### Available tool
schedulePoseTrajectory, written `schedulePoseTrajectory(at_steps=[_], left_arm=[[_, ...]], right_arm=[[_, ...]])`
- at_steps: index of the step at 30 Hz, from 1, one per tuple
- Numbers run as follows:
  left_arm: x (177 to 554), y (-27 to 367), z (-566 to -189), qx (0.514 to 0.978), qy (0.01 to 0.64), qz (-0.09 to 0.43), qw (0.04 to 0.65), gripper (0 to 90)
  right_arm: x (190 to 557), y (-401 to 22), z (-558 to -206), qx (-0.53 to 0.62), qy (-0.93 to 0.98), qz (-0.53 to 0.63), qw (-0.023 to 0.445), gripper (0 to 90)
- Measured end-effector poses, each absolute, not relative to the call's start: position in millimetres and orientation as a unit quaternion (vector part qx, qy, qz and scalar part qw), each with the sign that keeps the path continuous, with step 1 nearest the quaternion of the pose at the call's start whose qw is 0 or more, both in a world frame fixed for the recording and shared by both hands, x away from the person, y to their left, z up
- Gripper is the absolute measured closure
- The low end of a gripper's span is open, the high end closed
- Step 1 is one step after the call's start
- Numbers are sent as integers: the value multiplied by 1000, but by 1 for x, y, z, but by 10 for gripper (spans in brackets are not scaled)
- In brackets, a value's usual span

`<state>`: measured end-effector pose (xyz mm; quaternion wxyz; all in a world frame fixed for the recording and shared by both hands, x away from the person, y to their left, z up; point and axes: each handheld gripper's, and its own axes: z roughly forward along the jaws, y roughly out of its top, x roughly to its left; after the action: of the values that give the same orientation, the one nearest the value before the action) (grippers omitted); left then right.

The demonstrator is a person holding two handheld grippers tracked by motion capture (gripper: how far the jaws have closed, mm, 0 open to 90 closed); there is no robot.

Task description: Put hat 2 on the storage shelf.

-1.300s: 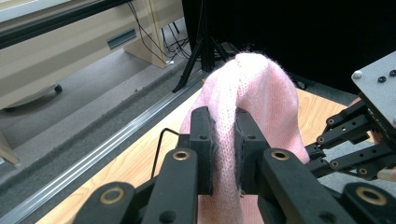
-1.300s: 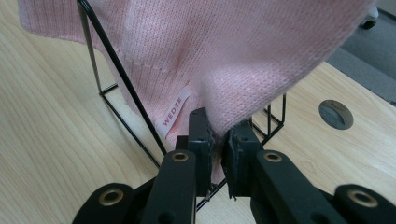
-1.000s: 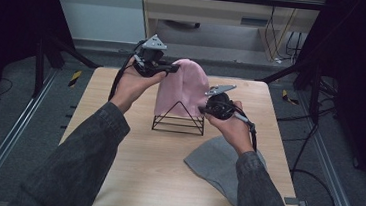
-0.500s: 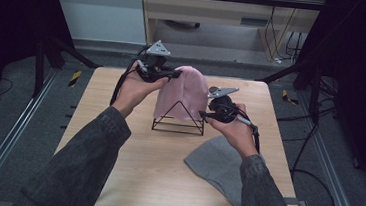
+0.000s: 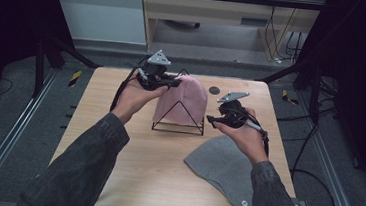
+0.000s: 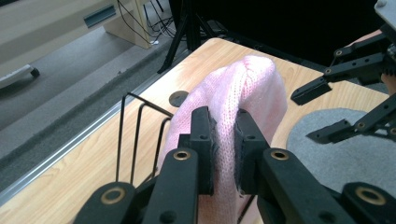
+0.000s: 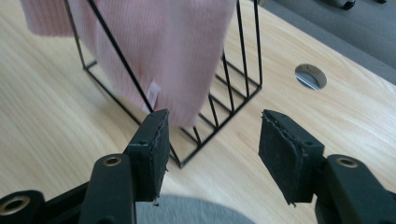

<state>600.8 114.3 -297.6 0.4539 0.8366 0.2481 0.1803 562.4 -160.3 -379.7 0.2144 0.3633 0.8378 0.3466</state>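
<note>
Pinching pink knit beanie (image 6: 243, 88) in left gripper (image 6: 223, 140), steadying drape over wire rack (image 5: 178, 117); right gripper (image 7: 212, 149) at 3 o'clock, jaws just opening, empty, releasing hem.

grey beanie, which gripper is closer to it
Right. The right gripper hovers open just above the grey beanie; the left gripper is farther off across the wire rack, clamped on the pink beanie.

high: above, fwd-down | tool cams: close | shared: pink hat (image 5: 183, 100)
</note>
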Motion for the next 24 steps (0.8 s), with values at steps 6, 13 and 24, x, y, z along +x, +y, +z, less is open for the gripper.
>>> schedulePoseTrajectory(at_steps=[6,13,24], left_arm=[[597,120,-309,844,249,172,442,800],[595,125,-322,848,256,163,435,797],[592,131,-335,853,262,152,426,795]], right_arm=[[554,-177,-393,374,838,337,212,421],[545,-193,-406,385,839,322,209,428],[530,-227,-427,413,837,304,194,481]])
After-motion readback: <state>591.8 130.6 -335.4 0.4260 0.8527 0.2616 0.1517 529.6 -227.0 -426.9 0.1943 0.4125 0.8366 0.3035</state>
